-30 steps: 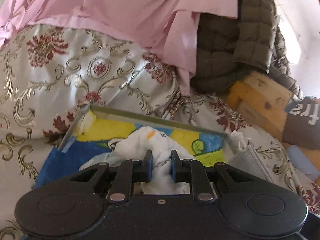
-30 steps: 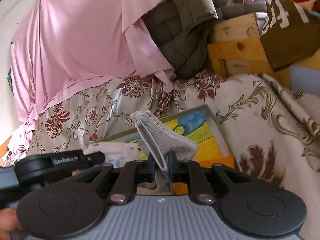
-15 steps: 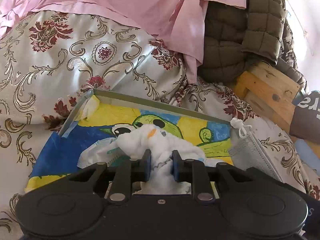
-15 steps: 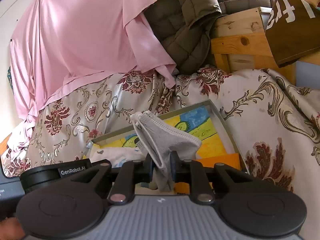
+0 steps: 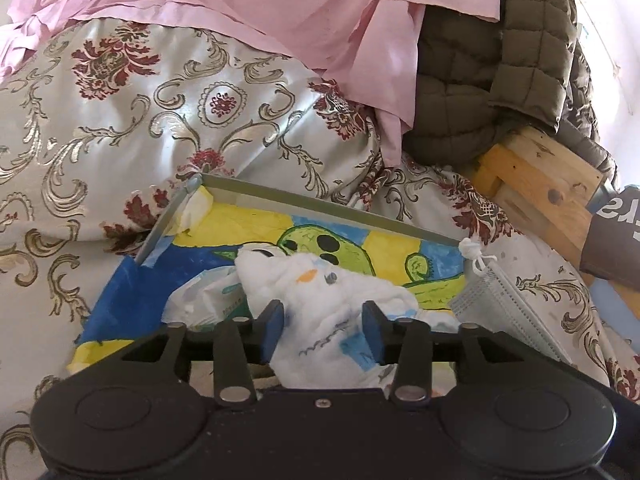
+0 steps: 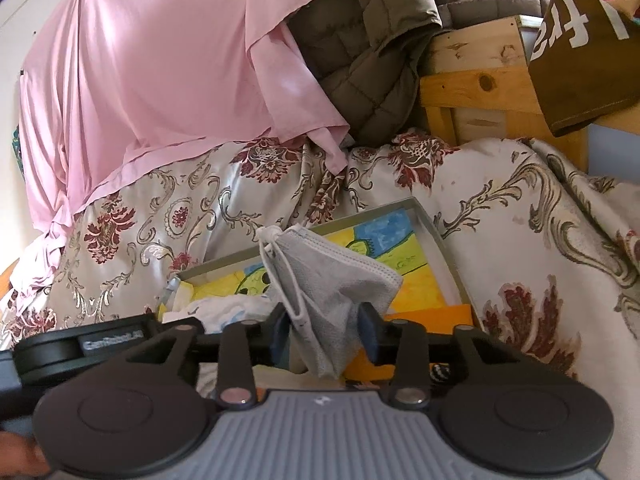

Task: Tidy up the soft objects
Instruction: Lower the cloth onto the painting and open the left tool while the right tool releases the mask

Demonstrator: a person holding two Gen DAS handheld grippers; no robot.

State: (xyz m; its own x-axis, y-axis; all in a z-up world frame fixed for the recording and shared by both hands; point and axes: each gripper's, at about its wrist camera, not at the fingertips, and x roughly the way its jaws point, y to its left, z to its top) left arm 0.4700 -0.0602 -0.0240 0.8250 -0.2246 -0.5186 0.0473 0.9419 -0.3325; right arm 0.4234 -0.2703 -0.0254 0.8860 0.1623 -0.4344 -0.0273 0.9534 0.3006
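Left wrist view, left hand-held gripper (image 5: pixel 323 330) just spreading around white cloth (image 5: pixel 320 308), tray rim (image 5: pixel 320 204) beyond.

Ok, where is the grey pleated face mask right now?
Between the right gripper's just-opened jaws, the grey pleated face mask stands over the shallow grey tray with the painted picture, right of the white cloth.
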